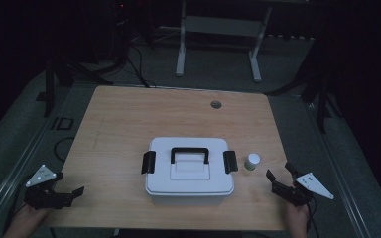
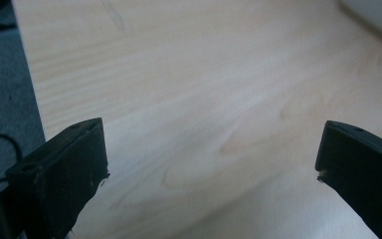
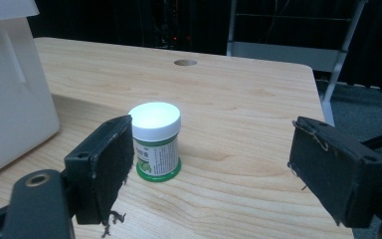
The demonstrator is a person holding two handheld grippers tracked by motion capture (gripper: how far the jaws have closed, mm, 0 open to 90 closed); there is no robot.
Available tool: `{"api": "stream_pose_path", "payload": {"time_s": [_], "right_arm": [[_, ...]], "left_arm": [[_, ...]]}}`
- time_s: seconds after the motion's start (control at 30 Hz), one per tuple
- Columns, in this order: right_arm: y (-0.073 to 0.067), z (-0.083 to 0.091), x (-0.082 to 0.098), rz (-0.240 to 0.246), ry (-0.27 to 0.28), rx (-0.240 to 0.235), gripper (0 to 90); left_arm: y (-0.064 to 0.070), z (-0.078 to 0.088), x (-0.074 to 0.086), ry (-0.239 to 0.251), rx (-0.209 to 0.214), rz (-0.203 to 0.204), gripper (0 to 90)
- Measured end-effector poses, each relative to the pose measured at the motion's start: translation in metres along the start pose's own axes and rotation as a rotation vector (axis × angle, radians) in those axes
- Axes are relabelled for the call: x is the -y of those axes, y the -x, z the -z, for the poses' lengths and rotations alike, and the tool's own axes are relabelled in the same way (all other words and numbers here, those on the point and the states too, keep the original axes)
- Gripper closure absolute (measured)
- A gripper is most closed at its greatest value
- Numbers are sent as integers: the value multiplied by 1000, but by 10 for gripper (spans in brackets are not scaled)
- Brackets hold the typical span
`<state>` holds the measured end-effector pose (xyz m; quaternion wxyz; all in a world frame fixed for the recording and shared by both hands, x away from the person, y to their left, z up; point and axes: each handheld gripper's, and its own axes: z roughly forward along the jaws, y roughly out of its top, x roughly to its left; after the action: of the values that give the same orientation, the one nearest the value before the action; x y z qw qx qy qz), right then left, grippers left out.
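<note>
Wooden table [image 1: 129,124] bearing white latched box [image 1: 188,171] and small jar [image 1: 252,161]

A dim lab or recording room, this one, not a home. At the centre of the high view sits a plain wooden table [image 1: 129,119] with a round cable hole [image 1: 216,104] near its far edge, the sort of desktop found in offices and test rooms. Grey carpet floor [image 1: 218,64] spreads around it. At the top of the frame stands a white metal frame [image 1: 218,29] on two legs. Black stand legs [image 1: 49,84] rise at the left and right edges, and loose cables [image 1: 136,64] trail across the carpet at upper left. Small red lights [image 1: 122,6] glow from dark equipment in the far upper left corner.
</note>
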<state>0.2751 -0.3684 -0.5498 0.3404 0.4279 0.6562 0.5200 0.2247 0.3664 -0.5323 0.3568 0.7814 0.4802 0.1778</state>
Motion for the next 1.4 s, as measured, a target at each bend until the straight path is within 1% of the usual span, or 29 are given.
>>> {"api": "stream_pose_path", "payload": {"time_s": [0.17,0.23,0.27,0.3,0.33,0.37,0.4,0.43,0.47,0.5,0.53,0.57,0.63,0.67,0.7,0.73,0.77,0.8,0.83,0.87,0.9,1.03,1.07,1.1,1.13,1.17,1.2,1.23,1.4], "right_arm": [[1,1,0,-18,14,9,172],[2,1,0,-27,21,8,172],[3,2,0,-30,22,9,172],[3,2,0,-33,22,10,172],[3,2,0,-32,20,13,172],[2,1,0,-32,17,13,171],[2,1,0,-30,17,10,168],[2,1,0,-28,18,11,162],[2,1,0,-28,18,11,162],[2,1,0,-28,18,11,162],[2,1,0,-33,16,9,160],[2,1,0,-34,18,10,150],[3,1,0,-35,17,9,145],[3,2,0,-34,16,11,145],[2,2,0,-31,19,13,145],[2,2,0,-30,20,12,145],[2,2,0,-31,17,11,145],[2,2,0,-31,17,11,145],[2,1,0,-30,17,11,144],[2,1,0,-30,17,11,144],[2,1,0,-30,14,11,145],[2,2,0,-31,18,9,140],[2,2,0,-30,17,11,140],[2,2,0,-30,17,11,140],[2,2,0,-30,17,11,140],[2,1,0,-31,15,11,140],[2,1,0,-29,12,13,140],[2,1,0,-29,13,12,139],[2,1,1,-29,13,15,138]], "left_arm": [[0,3,-10,-162,44,-65,0],[3,3,-13,-234,33,-124,0],[4,2,-14,-272,33,-142,0],[4,2,-16,-300,44,-145,0],[4,2,-16,-300,44,-145,0],[5,1,-17,-346,45,-169,0],[6,0,-19,-375,44,-181,0],[6,0,-20,-400,55,-186,0],[9,0,-23,-446,50,-220,0],[9,0,-23,-446,50,-220,0],[9,0,-24,-473,57,-227,0],[11,0,-27,-527,50,-258,0],[13,0,-29,-590,42,-283,0],[13,0,-29,-590,42,-283,0],[14,2,-32,-659,38,-311,0],[14,2,-32,-659,38,-311,0],[14,4,-34,-704,59,-306,0],[14,4,-34,-704,59,-306,0],[15,5,-36,-750,69,-338,0],[15,5,-36,-750,69,-338,0],[15,6,-37,-781,96,-341,0],[15,5,-38,-807,105,-343,0],[17,3,-38,-835,104,-360,0],[18,2,-38,-848,113,-371,0],[18,2,-38,-848,113,-371,0],[18,2,-38,-857,127,-377,0],[19,2,-39,-864,151,-369,0],[19,2,-40,-863,162,-371,0],[24,4,-45,-850,172,-394,0]]}}
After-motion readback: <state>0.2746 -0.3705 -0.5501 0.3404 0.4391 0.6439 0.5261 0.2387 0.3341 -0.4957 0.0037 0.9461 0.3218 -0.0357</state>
